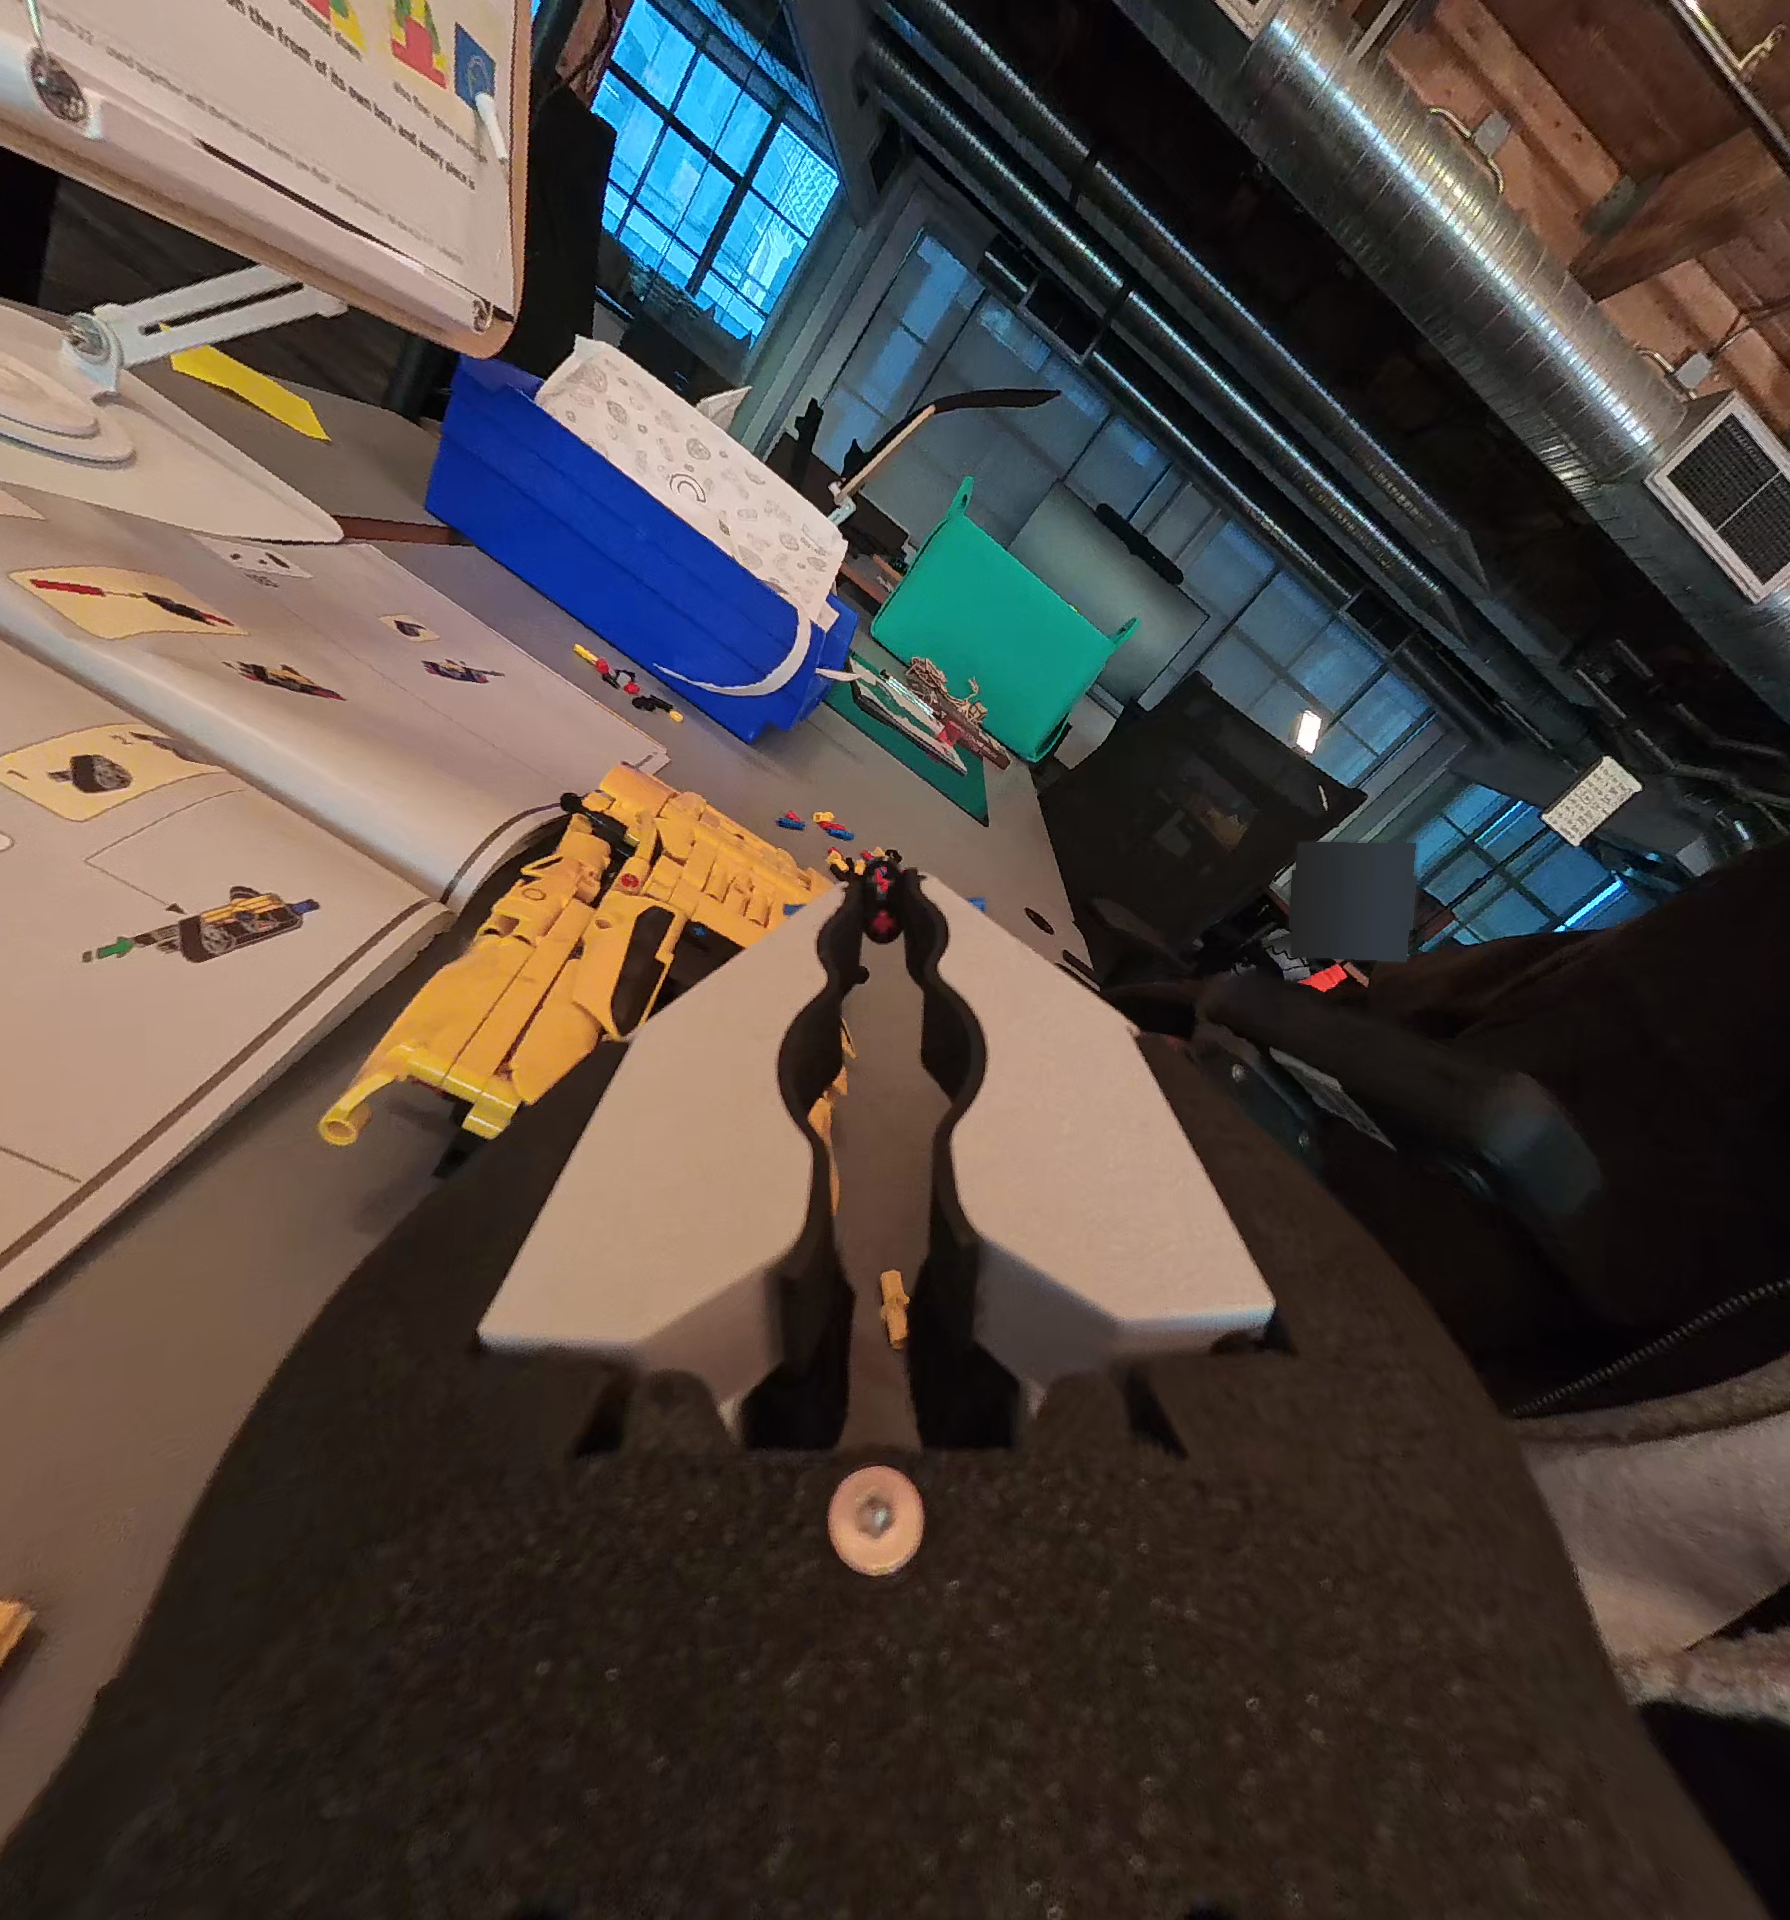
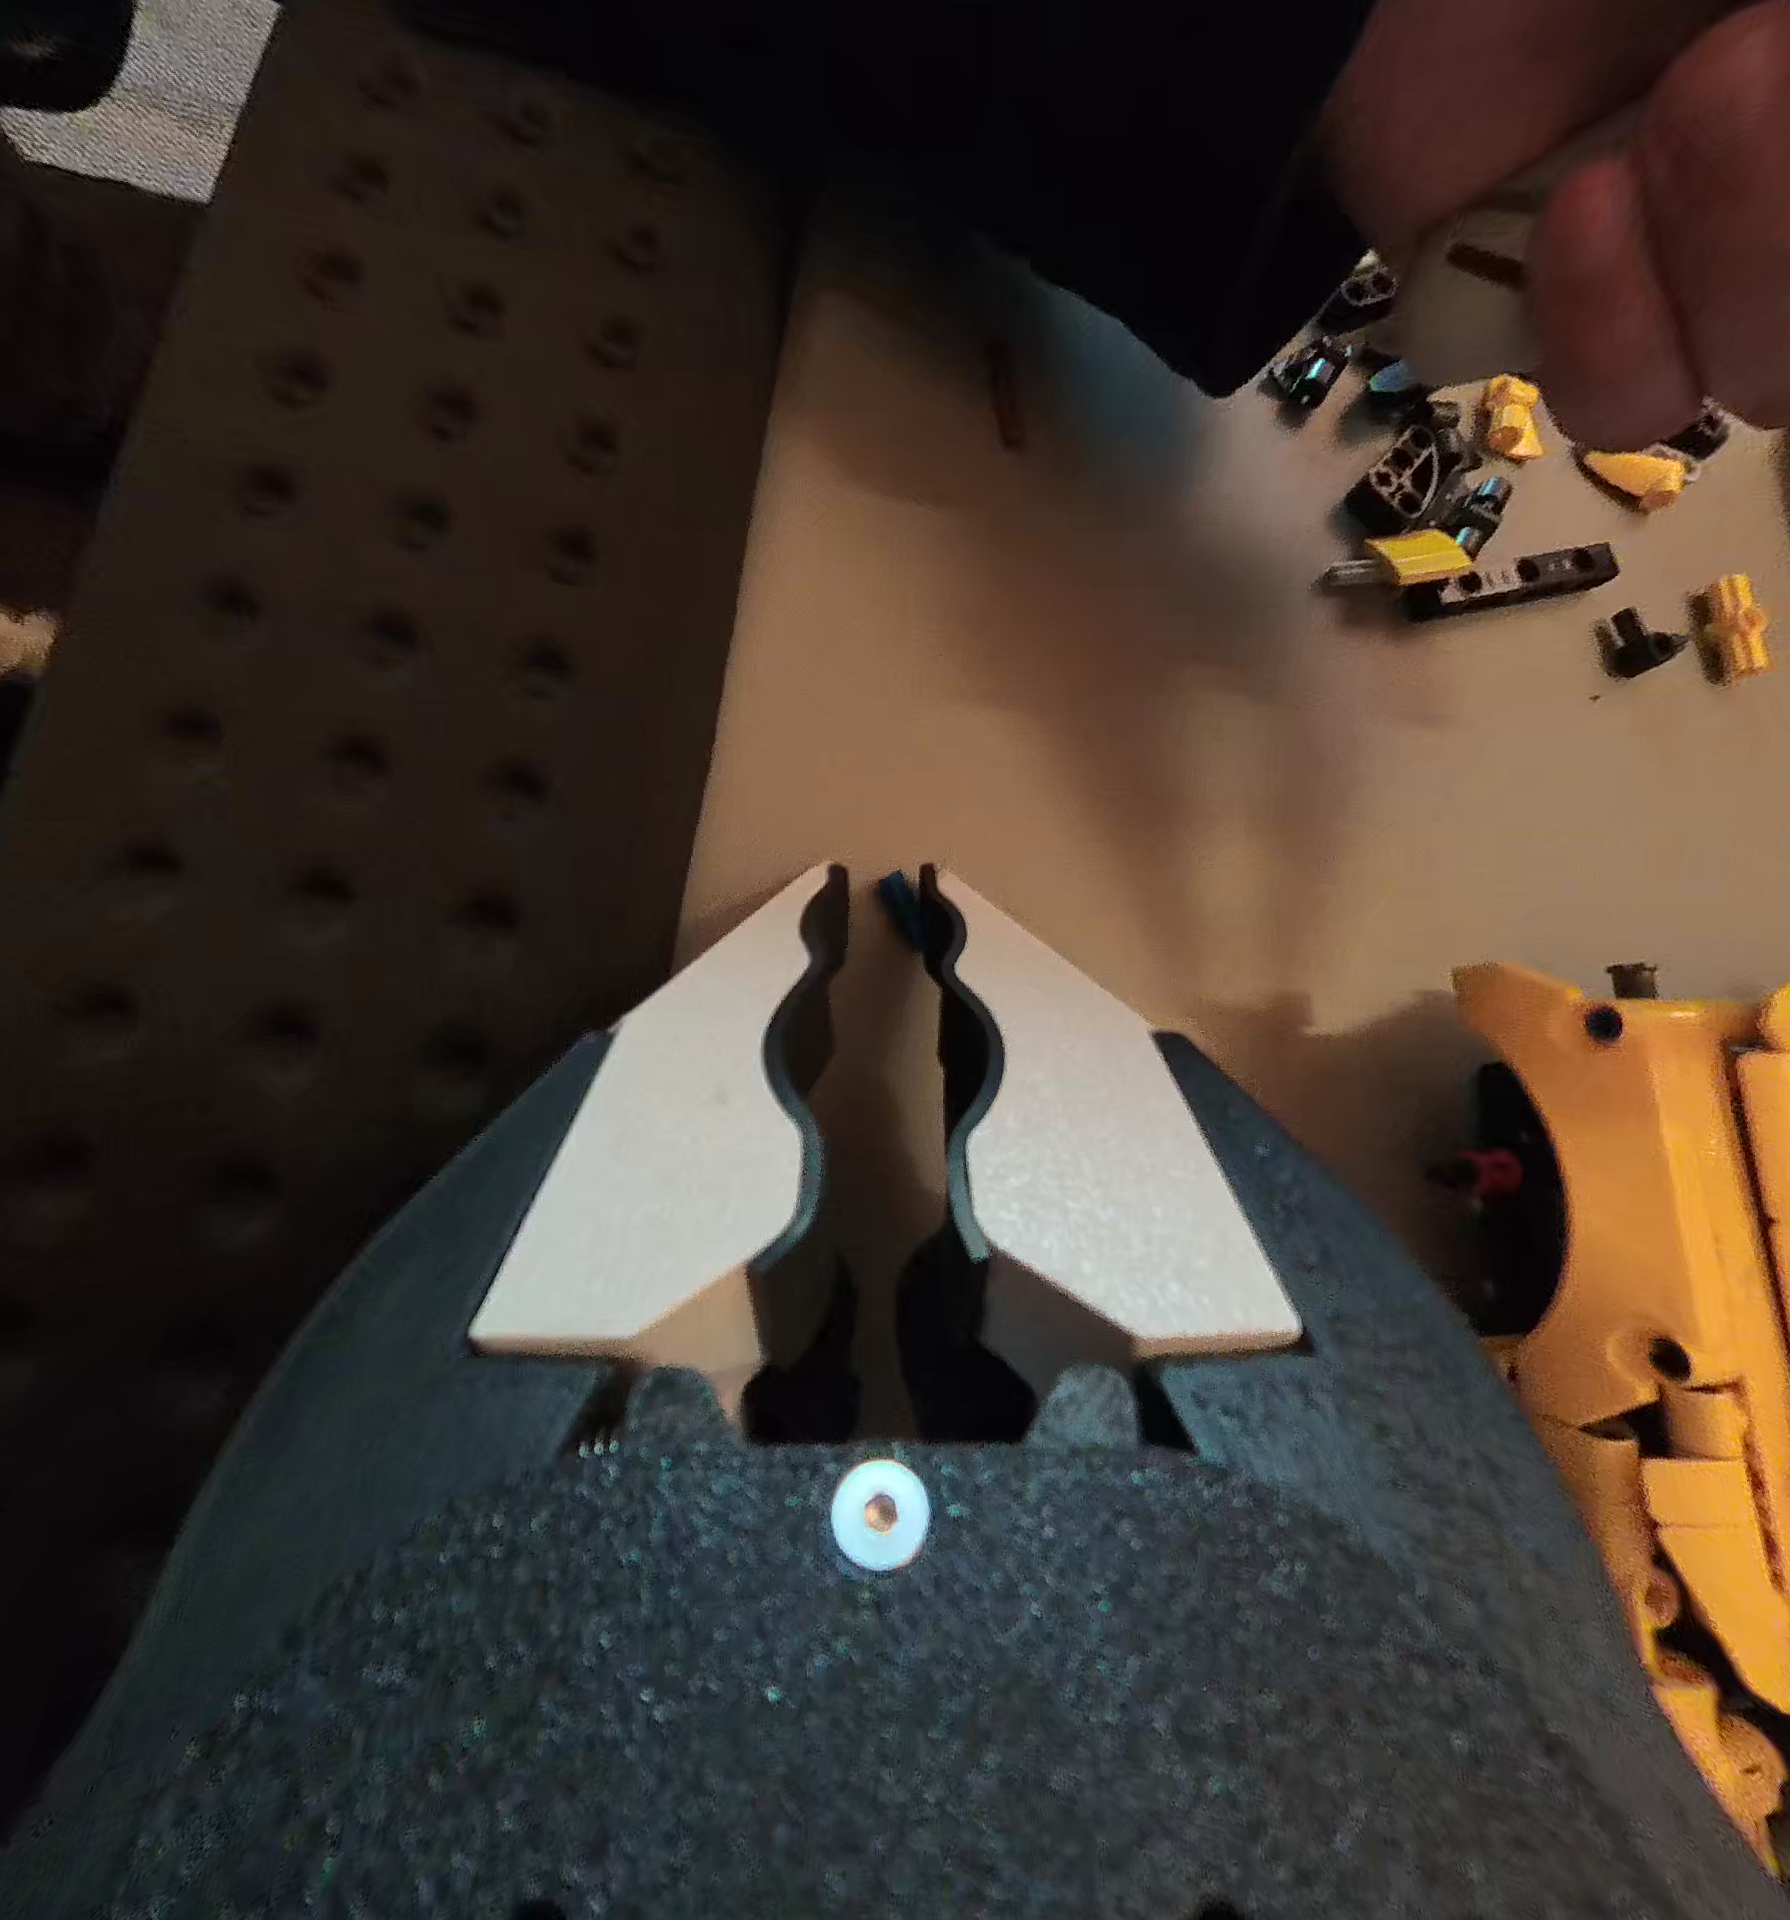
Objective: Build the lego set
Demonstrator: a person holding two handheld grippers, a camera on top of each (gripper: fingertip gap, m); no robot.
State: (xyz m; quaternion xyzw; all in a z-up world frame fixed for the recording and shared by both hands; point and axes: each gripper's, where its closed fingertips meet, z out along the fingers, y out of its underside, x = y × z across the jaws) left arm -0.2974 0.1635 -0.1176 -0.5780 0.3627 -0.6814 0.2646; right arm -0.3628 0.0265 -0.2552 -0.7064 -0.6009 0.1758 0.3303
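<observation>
Several loose pieces (image 2: 1473, 520) scatter the grey table (image 2: 1078, 675) beside a yellow model (image 1: 579, 966).

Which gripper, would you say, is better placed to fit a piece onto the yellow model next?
Likely left: the left gripper pinches a black-and-red piece right beside the yellow model; the right gripper points past it.
</observation>
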